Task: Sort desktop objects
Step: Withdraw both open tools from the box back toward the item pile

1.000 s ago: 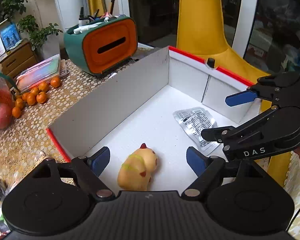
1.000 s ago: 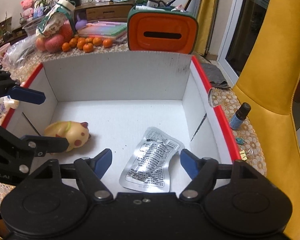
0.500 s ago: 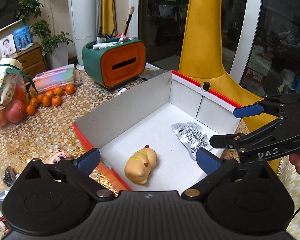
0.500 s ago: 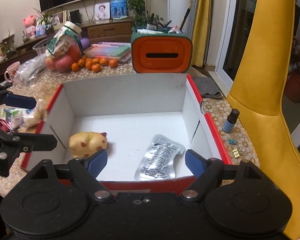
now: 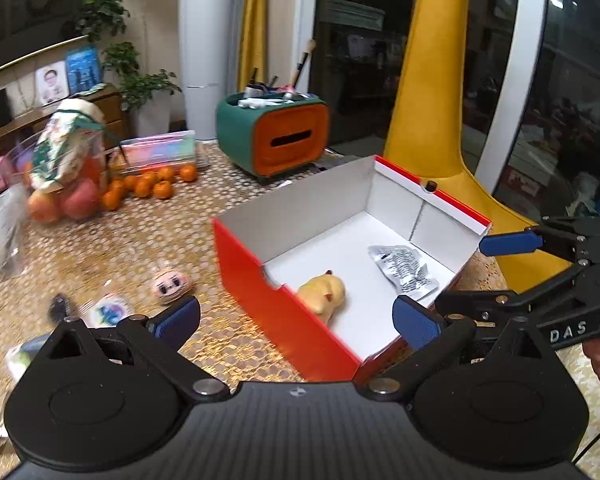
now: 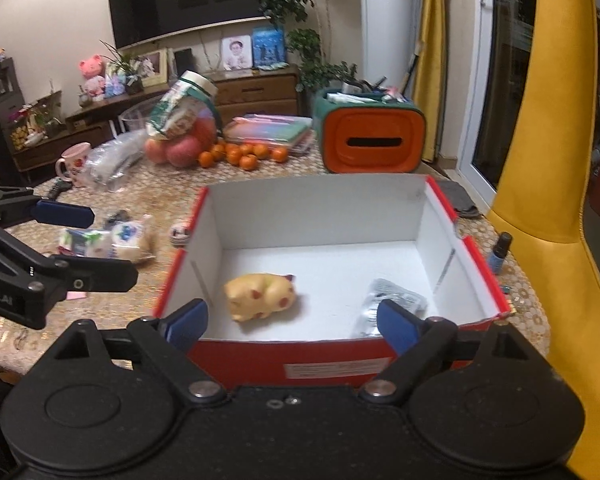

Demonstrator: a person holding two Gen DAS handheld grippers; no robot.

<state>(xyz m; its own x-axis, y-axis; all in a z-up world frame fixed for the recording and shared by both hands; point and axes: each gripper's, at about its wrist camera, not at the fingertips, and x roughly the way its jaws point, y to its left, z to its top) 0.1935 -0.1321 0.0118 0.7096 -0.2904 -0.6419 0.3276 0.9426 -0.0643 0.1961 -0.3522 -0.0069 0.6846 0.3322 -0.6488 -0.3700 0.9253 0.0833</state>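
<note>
A red box with a white inside [image 5: 252, 264] [image 6: 320, 208] stands on the gold-patterned table. In it lie a yellow squishy toy [image 5: 322, 294] [image 6: 260, 296] and a silver blister pack [image 5: 404, 268] [image 6: 392, 300]. My left gripper [image 5: 296, 320] [image 6: 92, 244] hangs open and empty above the box's near left corner. My right gripper [image 6: 292, 324] [image 5: 496, 272] hovers before the box's near wall; its jaws are opening, with nothing between them. A pink face toy [image 5: 171, 286] [image 6: 180, 232] and small packets [image 5: 108, 310] [image 6: 104, 240] lie on the table left of the box.
A green and orange organiser [image 5: 280, 140] [image 6: 374, 140] stands behind the box. Oranges [image 5: 152, 184] [image 6: 240, 154], a bag of apples [image 6: 180, 148] and a mug [image 6: 74, 162] crowd the far left. A small blue bottle [image 6: 500, 252] and a yellow chair [image 6: 560, 160] are on the right.
Both grippers have pulled back and up out of the box, and their jaws have spread wider. The yellow toy and the blister pack stay lying inside the box.
</note>
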